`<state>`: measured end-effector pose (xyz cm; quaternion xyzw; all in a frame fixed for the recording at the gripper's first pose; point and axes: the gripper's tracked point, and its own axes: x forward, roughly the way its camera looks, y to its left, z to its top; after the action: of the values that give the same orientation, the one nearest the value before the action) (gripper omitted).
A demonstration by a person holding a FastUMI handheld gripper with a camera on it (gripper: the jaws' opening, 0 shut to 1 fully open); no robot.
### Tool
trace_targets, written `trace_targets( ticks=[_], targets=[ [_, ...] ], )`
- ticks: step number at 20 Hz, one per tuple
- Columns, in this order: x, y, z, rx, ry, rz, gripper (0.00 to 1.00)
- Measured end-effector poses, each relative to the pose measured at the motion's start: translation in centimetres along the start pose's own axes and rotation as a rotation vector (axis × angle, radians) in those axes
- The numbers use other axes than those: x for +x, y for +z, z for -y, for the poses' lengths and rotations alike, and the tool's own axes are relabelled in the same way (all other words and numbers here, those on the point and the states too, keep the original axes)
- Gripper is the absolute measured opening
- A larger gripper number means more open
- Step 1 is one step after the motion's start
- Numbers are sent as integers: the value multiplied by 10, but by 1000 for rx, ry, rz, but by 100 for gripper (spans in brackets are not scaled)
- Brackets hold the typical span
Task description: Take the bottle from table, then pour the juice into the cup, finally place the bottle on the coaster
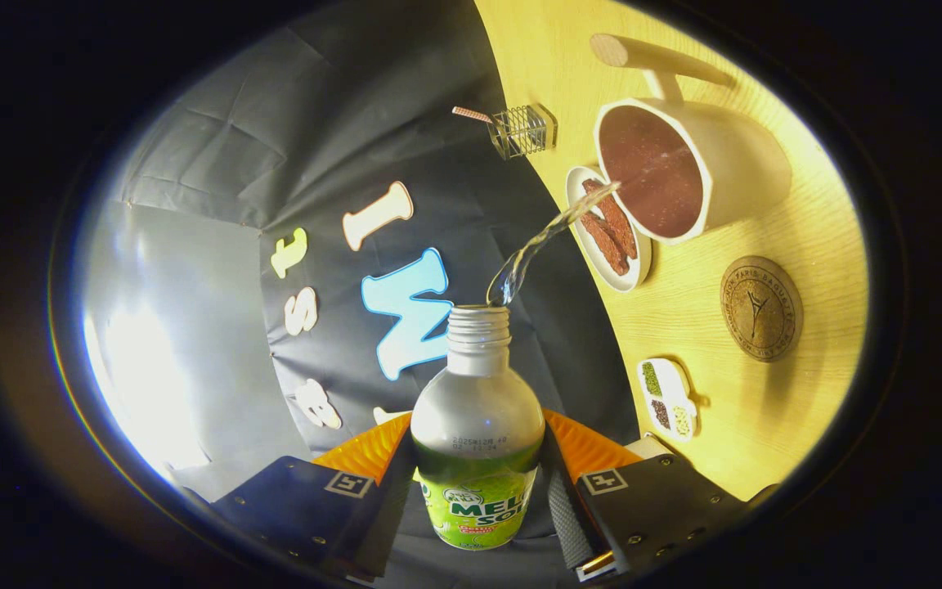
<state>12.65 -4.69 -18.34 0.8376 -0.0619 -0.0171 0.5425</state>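
Both tool (477, 499) fingers clamp bottle (477, 458) — juice (549, 237) streaming into cup (684, 168).

Crowded around the cup, open wood by the coaster

The gripper (477, 491) clamps the green-labelled bottle (477, 442); the oval white snack dish (608, 237) touches the white cup (688, 168), a wire rack (522, 129) beyond; bare wooden table (684, 319) surrounds the round brown coaster (760, 308).

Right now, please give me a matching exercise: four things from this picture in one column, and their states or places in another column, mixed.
Things:
1. bottle
2. cup
3. coaster
4. small oval plate

States or places:
A. bare, nothing on it
B. receiving the poured stream
C. held between the fingers of the claw, uncapped
D. beside the cup, holding brown strips

Pairs: 1-C, 2-B, 3-A, 4-D
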Motion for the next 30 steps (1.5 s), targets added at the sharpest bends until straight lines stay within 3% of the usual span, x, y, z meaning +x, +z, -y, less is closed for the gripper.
trace_targets(
  ticks=[30],
  targets=[
    [0,3,-36,171,54,68,77]
  ],
)
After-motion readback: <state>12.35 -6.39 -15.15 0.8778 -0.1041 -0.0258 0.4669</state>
